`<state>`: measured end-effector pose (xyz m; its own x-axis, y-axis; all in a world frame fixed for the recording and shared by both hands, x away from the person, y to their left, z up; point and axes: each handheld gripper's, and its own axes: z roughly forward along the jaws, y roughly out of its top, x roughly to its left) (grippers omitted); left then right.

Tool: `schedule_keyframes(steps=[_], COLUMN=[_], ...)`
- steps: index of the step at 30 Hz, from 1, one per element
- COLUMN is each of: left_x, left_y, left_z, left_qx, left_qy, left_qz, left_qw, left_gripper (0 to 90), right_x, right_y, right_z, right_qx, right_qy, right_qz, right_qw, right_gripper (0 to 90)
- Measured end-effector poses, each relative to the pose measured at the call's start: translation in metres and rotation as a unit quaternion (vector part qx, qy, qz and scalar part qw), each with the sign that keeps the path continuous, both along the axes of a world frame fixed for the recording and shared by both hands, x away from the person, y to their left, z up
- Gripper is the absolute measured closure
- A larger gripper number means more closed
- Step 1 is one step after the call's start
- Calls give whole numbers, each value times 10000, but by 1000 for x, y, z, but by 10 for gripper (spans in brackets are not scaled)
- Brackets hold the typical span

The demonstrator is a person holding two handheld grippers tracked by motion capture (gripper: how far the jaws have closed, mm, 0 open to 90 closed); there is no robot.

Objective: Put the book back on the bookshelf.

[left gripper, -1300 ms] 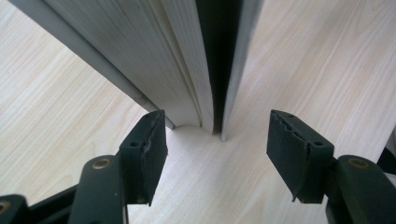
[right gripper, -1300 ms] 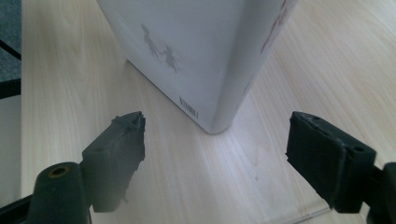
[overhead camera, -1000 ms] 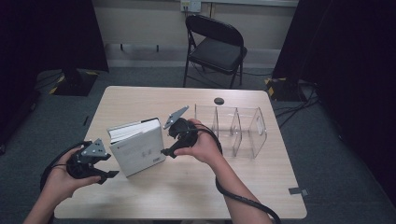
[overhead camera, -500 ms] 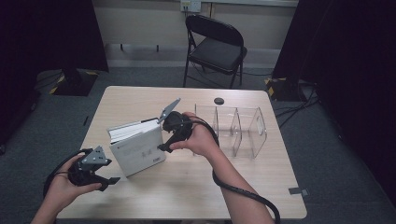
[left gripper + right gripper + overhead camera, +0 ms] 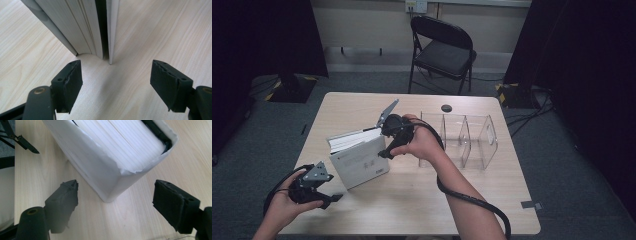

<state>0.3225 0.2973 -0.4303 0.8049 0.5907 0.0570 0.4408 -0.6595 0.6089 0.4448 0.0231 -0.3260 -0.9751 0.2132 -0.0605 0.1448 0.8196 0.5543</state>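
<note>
A thick white book stands upright on the wooden table, spine toward the right. My left gripper lies low at the book's near left corner, and its jaws have just been opening. In the left gripper view, the gripper is open and the book's bottom corner stands just ahead of the pads, untouched. My right gripper hovers at the book's upper right corner, pointing down. In the right gripper view, the gripper is open with the book's torn-jacketed corner beyond it.
A clear plastic divider box with several compartments stands right of the book, close behind my right hand. A small black round disc lies near the far edge. A black folding chair stands beyond the table.
My left hand has sunk toward the tabletop at the book's near left corner. My right gripper has lifted and shifted left, up along the book's right end.
</note>
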Motion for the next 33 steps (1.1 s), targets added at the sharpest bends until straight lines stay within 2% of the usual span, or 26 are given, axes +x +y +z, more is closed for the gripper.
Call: schedule_keyframes(steps=[9, 17, 22, 28, 33], left_x=[-1, -2, -1, 2, 4], left_y=[3, -1, -2, 0, 2], left_z=[-5, -6, -9, -9, -12], left_qx=[24, 29, 40, 23, 19], left_qy=[25, 41, 75, 71, 136], left_qz=[1, -42, -67, -24, -19], left_qw=[10000, 10000, 9999, 10000, 9999], left_gripper=[254, 253, 254, 257, 256], right_x=[5, 5, 4, 5, 5], right_y=[9, 22, 25, 29, 35], right_z=[6, 8, 7, 9, 7], right_qx=[90, 49, -36, 177, 45], right_qy=[-9, -40, -98, -118, -58], right_qz=[90, 367, 418, 504, 443], right_qw=[9999, 9993, 9991, 9985, 9990], right_gripper=[201, 228, 225, 215, 234])
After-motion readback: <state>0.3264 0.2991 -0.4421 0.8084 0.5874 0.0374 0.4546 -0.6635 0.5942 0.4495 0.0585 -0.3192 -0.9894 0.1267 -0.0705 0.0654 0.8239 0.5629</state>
